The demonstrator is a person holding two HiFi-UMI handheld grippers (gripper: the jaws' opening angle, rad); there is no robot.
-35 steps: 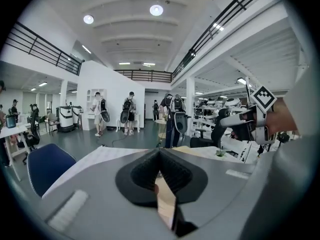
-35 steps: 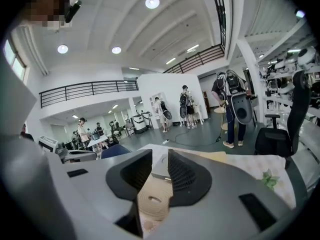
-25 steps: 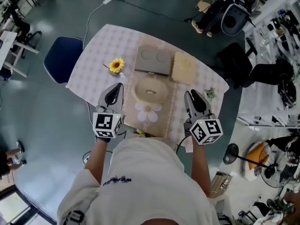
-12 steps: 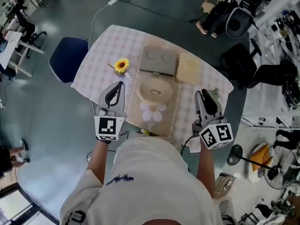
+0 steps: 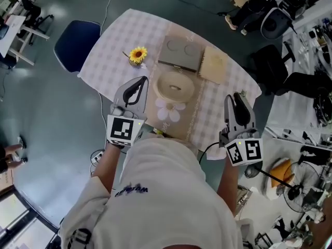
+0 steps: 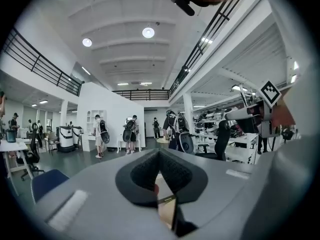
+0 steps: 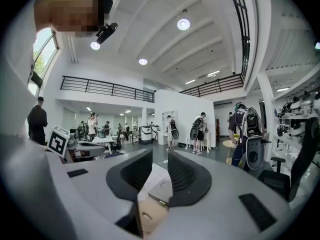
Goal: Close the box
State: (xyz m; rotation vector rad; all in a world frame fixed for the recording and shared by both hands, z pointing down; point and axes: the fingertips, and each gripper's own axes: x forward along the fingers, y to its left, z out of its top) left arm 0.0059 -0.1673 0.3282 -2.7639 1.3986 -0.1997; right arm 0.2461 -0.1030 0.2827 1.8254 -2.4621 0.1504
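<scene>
Left hand-held gripper (image 5: 140, 83) higher; sunflower (image 5: 137, 54) overhead-only.

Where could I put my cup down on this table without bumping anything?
Bare cloth lies left of the sunflower, out to the table edge, and on the right between the round beige container and the right gripper. The middle is crowded: grey box, tan square, container, flowered mat.

The table (image 5: 111, 40) is carrying one yellow flower (image 5: 137, 54), one flat grey box (image 5: 180, 54), one round beige piece (image 5: 175, 87) and one square beige block (image 5: 214, 66). One blue chair (image 5: 78, 38) is standing beside it. Two grippers are showing over the near edge: the left gripper (image 5: 143, 80) and the right gripper (image 5: 237, 95)
</scene>
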